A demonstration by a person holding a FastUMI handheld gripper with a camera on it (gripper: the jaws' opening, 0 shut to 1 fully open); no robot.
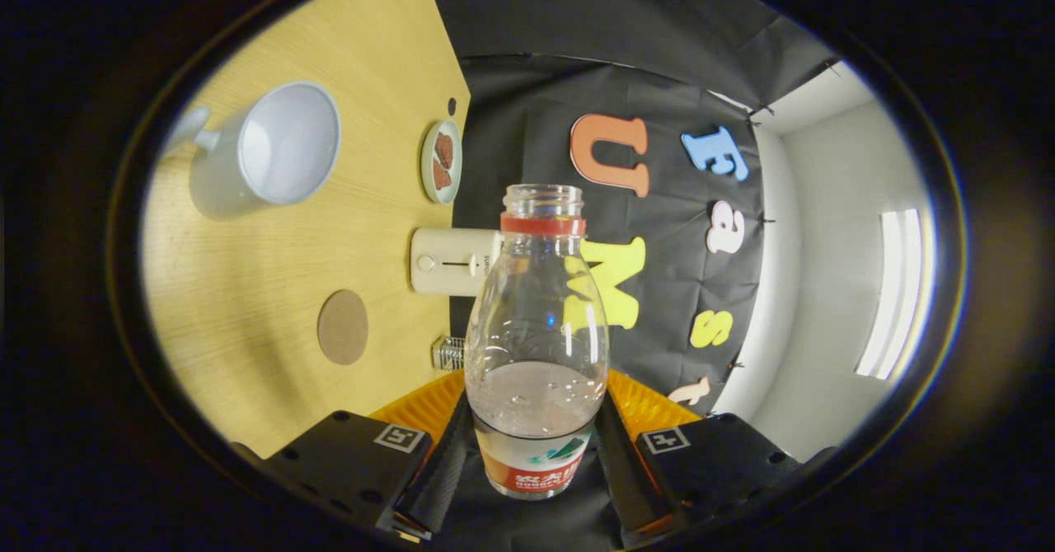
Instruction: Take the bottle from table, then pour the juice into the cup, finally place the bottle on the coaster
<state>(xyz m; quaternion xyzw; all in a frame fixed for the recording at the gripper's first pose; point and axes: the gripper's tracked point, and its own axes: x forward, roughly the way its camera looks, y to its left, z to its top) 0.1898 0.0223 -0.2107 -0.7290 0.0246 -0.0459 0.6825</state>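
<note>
- The gripper (534,461) is clenched on the clear plastic bottle (536,346): both black fingers (437,474) press against its lower body, one on each side, at the level of the printed label.
- The bottle has no cap; a red ring sits under its open mouth, and a little clear liquid fills only the part just above the label.
- The view is rolled, so the wooden table (247,305) stands up like a wall beside the bottle, and its far edge meets the black booth cloth.
- A white cup (268,148) with a handle stands on the table well apart from the bottle, its open mouth facing the camera; whether it holds anything I cannot tell.
- A round brown coaster (343,327) lies flat on the table, bare, between the cup and the fingers, nearer the far edge than the cup is.
- A small white device (453,261) with a knob and a slider sits at the table's far edge, partly hidden behind the bottle.
- A small plate (441,161) holding reddish-brown pieces lies at the same edge, farther along.
- A small clear ribbed object (449,353) sits by that edge, just beside the bottle's lower body.
</note>
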